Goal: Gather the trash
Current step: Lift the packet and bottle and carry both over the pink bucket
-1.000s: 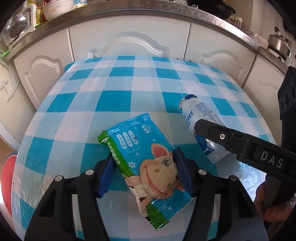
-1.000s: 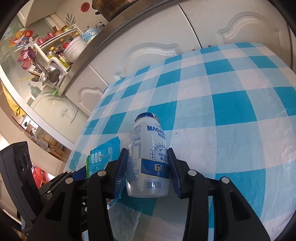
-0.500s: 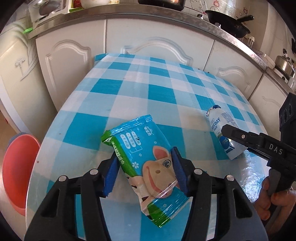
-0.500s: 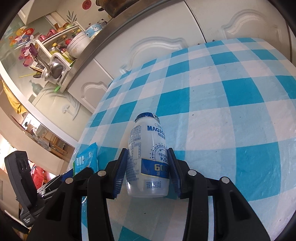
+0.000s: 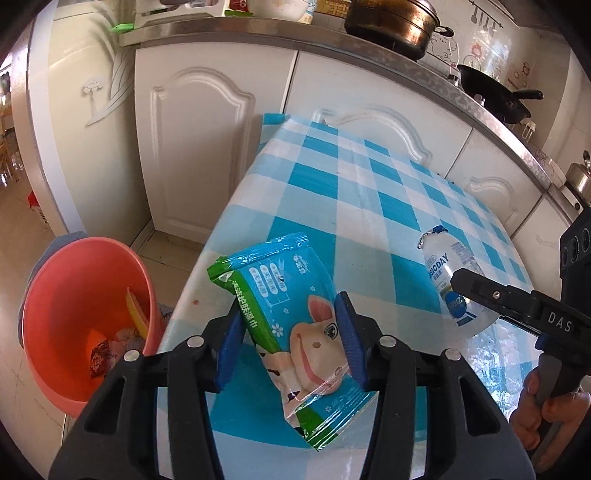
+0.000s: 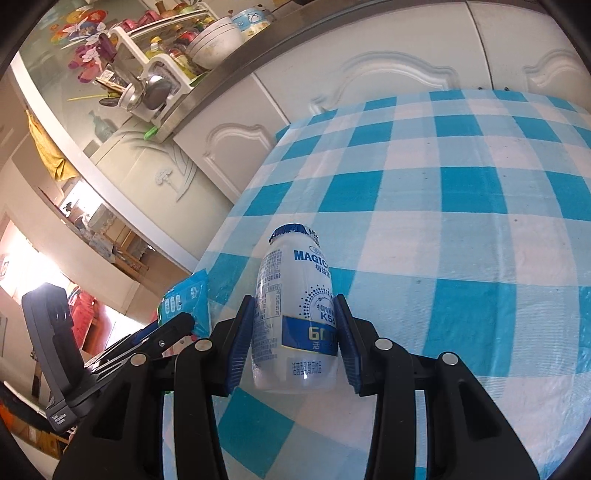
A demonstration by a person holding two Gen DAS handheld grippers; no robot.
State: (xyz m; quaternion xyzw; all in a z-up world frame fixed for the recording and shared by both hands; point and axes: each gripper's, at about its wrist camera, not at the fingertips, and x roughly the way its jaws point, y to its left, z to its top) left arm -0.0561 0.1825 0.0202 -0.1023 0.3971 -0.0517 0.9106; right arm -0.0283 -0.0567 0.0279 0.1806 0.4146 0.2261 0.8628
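Observation:
My left gripper [image 5: 290, 328] is shut on a blue and green wet-wipe packet [image 5: 291, 325] with a cartoon cow, held above the table's left edge. My right gripper [image 6: 295, 332] is shut on a white drink bottle [image 6: 295, 317] with a blue label and torn foil lid; the bottle also shows in the left wrist view [image 5: 452, 288]. A pink bin [image 5: 83, 325] with some wrappers inside stands on the floor left of the table. The packet's end shows in the right wrist view [image 6: 186, 301].
The table has a blue and white checked cloth [image 5: 369, 192]. White cabinets [image 5: 207, 140] stand behind it, with a pot [image 5: 393, 24] and pan [image 5: 495, 94] on the counter. A dish rack [image 6: 155, 85] sits on the counter.
My left gripper has carried the packet left toward the table's edge, bringing the pink bin into view. My right gripper has followed left with the bottle.

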